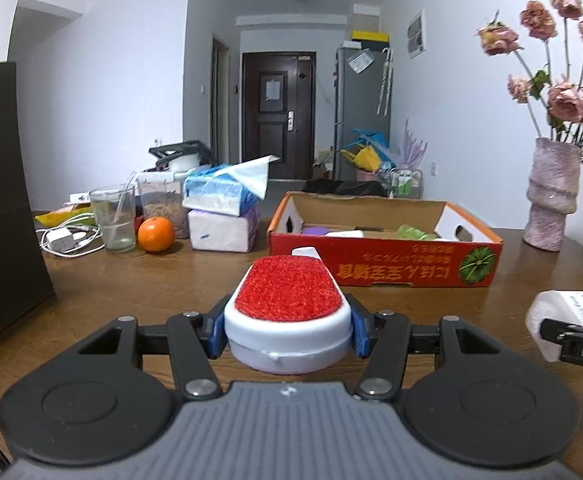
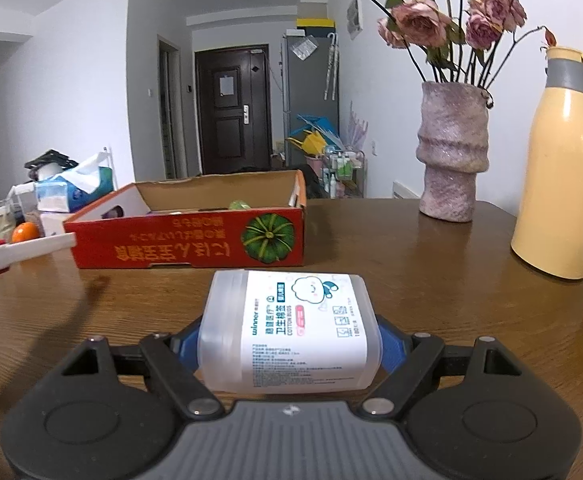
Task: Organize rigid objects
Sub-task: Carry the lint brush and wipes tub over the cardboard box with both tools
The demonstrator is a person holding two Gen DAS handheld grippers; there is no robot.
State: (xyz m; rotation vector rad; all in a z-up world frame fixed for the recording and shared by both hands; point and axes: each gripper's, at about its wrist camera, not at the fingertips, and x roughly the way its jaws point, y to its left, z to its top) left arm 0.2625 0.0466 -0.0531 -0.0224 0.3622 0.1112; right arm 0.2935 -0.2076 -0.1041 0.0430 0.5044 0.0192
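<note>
- Left wrist view: the left tool [image 1: 289,330] is clamped on a white lint brush [image 1: 289,312] with a red bristle face (its blue pads press on both sides), held above the brown worktop [image 1: 151,280].
- Beyond the brush, slightly right, a red cardboard box [image 1: 383,260] sits open on the worktop with a few small items inside.
- Far left stand a glass [image 1: 114,216], an orange [image 1: 156,234] and stacked tissue packs [image 1: 223,216]; far right is a pink vase [image 1: 551,196] of dried roses.
- At the right edge the right tool's finger shows with a white container in its grip.
- Right wrist view: the right tool [image 2: 289,340] is clamped on a cotton bud box [image 2: 291,332] (translucent, white label), held over the near worktop.
- The red cardboard box lies farther off to the left; the vase and a yellow thermos [image 2: 559,168] stand right.
- The lint brush pokes in at the left edge.
</note>
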